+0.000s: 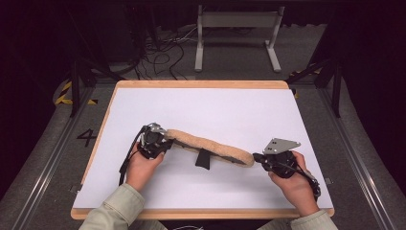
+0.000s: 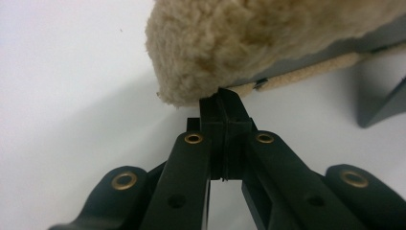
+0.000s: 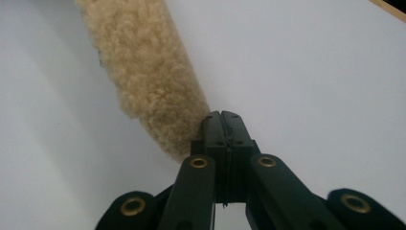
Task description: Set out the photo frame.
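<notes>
Beige fleecy strap pad (image 1: 210,146), long and slightly curved, is lying across the middle of the white-topped table (image 1: 215,110) w/ a light wooden rim, running from upper left down to lower right in the high view. Its left end is sitting at the left gripper (image 1: 168,140), its right end at the right gripper (image 1: 256,157), so it's stretching between the two hands.

Left gripper view: fingers (image 2: 225,120) are pressed together w/ no gap, tips tucked under the fluffy end of the pad (image 2: 230,43), right at the tan woven edge (image 2: 306,74) beneath the fleece. Can't tell whether any fabric is pinched between them. A grey underside is showing along the pad's lower edge there.

Right gripper view: fingers (image 3: 225,132) are likewise closed flat on each other, tips touching the pad's near end (image 3: 148,81), which is running away up-left. No material is visibly caught between them.

A dark grey flap (image 1: 203,158) is sticking out from under the pad near its middle, toward the person, resting on the table. Both hands are holding the grippers low, close to the tabletop; sleeves are pale green-grey.
</notes>
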Tool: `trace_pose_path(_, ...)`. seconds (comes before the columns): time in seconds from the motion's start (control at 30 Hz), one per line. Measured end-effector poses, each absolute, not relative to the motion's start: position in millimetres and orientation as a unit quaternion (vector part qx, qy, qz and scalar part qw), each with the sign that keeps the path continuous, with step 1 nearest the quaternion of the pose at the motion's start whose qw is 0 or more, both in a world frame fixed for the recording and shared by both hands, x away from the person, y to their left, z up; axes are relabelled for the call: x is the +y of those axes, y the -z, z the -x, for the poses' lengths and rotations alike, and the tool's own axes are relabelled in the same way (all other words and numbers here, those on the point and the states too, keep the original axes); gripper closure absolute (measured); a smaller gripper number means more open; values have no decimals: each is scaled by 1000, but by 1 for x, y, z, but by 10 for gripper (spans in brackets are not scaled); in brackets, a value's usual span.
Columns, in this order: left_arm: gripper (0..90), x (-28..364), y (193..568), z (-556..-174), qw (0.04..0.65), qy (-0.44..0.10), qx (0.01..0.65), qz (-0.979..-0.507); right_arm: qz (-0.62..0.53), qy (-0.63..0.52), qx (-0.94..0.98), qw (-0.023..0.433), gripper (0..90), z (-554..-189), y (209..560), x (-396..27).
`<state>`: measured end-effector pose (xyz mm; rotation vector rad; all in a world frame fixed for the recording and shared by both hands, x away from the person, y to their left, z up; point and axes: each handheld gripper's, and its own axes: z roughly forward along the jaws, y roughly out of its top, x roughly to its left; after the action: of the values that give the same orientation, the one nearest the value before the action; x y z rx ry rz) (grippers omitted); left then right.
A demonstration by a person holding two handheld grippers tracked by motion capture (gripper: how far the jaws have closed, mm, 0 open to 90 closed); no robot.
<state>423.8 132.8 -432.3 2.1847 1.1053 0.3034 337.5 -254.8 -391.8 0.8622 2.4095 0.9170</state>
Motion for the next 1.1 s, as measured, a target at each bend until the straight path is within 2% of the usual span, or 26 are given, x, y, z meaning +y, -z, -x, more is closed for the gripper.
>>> trace_pose_path(0.17,900,132,433,-433,338,-112,437,-826,-301,-330,872,200,900,-332,391,-250)
trace_pose_path(0.33,900,134,427,-424,342,-109,433,-827,-297,-324,875,205,900,-328,390,-248)
trace_pose_path(0.53,900,121,416,-387,371,-98,382,-841,-305,-318,872,214,900,-329,390,-249)
trace_pose_path(0.73,900,97,412,-365,389,-96,338,-852,-318,-318,864,224,900,-329,386,-254)
trace_pose_path(0.9,900,80,415,-356,390,-95,314,-860,-327,-322,861,220,900,-330,386,-260)
trace_pose_path(1.1,900,84,413,-356,395,-95,316,-858,-321,-309,871,208,900,-331,395,-256)
